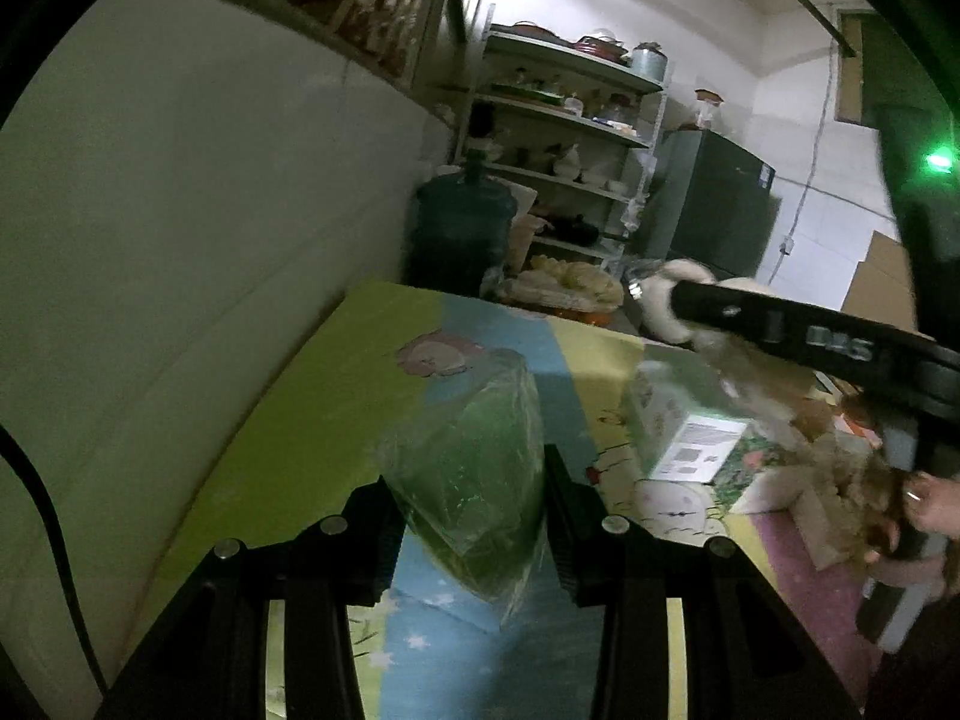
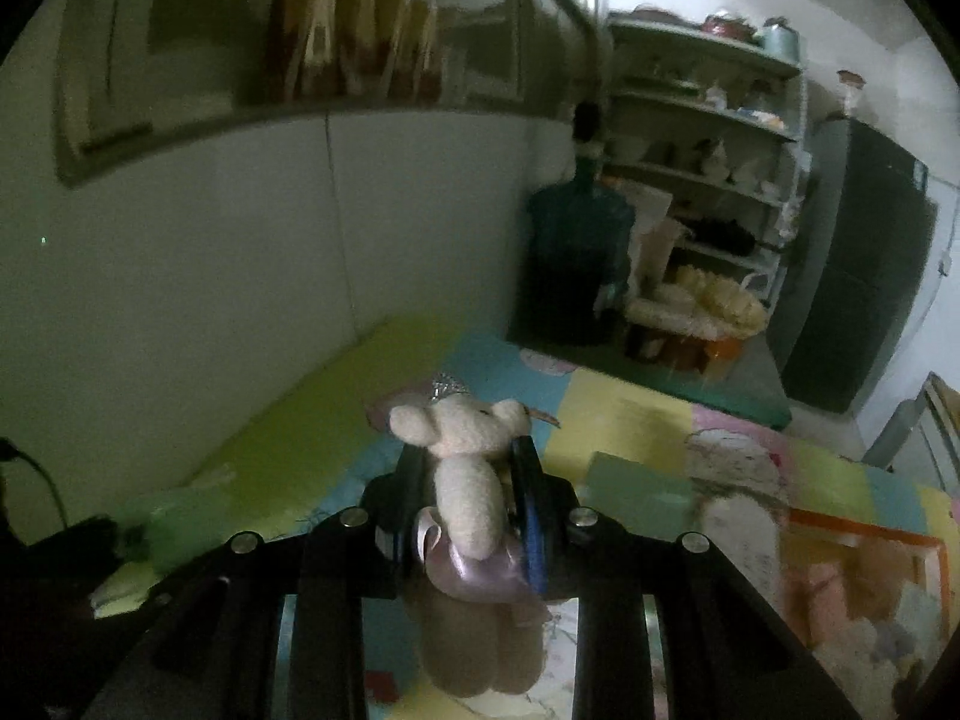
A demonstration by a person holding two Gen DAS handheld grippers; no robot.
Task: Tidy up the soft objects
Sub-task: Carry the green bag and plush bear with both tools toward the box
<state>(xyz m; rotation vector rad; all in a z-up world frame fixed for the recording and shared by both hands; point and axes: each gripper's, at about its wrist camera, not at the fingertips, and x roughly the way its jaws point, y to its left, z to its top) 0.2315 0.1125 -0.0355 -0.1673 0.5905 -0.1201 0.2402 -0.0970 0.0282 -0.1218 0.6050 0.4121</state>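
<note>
A small cream plush bear (image 2: 465, 468) sits clamped between the fingers of the right gripper (image 2: 465, 480), its head poking out past the fingertips and a pale pink satin skirt bunched below its body. It is held up off the colourful cartoon-print mat (image 2: 630, 414), which shows lime green, sky blue, yellow and pink panels. In the left wrist view the same bear (image 1: 666, 306) appears at the tip of the right gripper (image 1: 678, 300), well above the mat (image 1: 336, 396).

The left gripper (image 1: 468, 516) has its fingers closed part-way onto a clear plastic bag with something green inside (image 1: 474, 456); the bag fills the gap between them and rises toward its tip. To its right a small white-and-green box (image 1: 690, 426) lies on the mat, and the person's hand (image 1: 918, 516) grips the right tool's handle.

The room is dim. A plain pale wall (image 2: 240, 240) borders the mat, with a shelf of jars (image 2: 354, 30) above. Farther off stand a large blue water bottle (image 2: 576, 258), open metal shelving with bowls and pots (image 2: 708, 138), and a dark refrigerator (image 2: 864, 258).
</note>
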